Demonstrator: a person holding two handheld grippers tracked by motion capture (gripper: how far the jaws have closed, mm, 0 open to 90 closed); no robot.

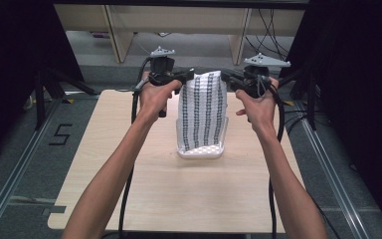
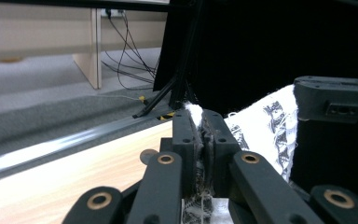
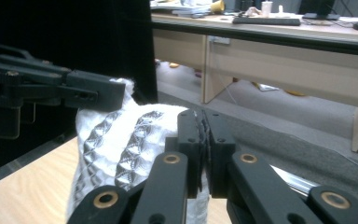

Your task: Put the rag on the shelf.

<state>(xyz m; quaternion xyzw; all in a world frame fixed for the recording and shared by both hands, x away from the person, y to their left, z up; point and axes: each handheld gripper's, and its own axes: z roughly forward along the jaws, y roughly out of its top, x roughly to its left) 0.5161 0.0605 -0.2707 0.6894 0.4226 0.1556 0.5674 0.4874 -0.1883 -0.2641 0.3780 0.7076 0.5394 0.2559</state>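
— Towel, white, dark-patterned: location?
— Hanging above the tabletop, lower end resting on it. Left hand-held gripper and right hand-held gripper are pinching its top corners.

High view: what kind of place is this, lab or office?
Probably a lab corner of an office: the wooden table sits between black curtains on a floor with metal rails; office desks with a keyboard stand behind.
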